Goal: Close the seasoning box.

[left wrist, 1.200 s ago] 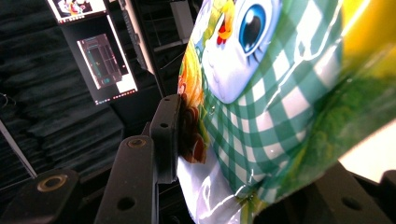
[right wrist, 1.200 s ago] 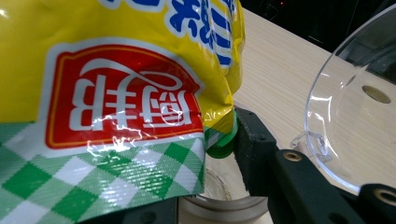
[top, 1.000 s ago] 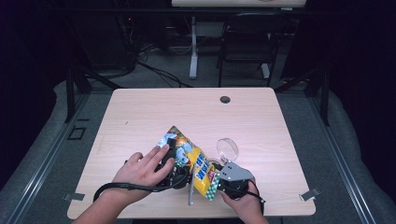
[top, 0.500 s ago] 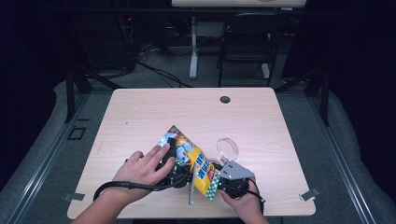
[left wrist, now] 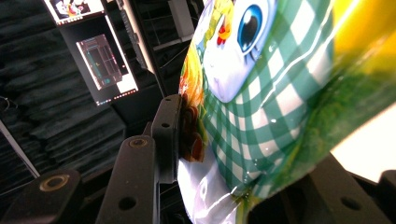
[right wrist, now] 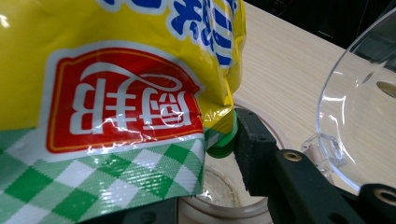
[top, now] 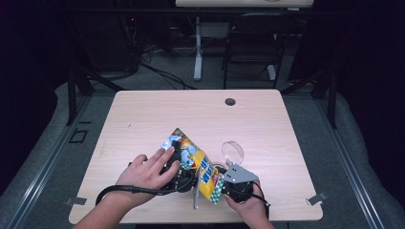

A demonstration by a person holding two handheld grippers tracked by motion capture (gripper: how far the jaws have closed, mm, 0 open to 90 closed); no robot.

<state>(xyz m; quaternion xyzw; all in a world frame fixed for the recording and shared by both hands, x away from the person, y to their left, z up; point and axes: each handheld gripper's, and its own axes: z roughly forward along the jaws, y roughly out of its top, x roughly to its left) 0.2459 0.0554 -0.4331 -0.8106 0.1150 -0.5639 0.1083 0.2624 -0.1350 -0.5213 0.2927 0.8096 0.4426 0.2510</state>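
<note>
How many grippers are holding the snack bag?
2: the left gripper clamps the bag at its left side, and the right gripper pinches its checked near end.

I count 1 snack bag [top: 198, 164], yellow w/ green checks. 2 grippers: left gripper [top: 177, 172] & right gripper [top: 224, 183], 1 in each hand, so 2 hands. 1 clear plastic lid [top: 232, 151] by the bag. 1 table [top: 143, 119] w/ 1 dark round hole [top: 230, 101]. 1 chair [top: 250, 43] behind the table.
</note>
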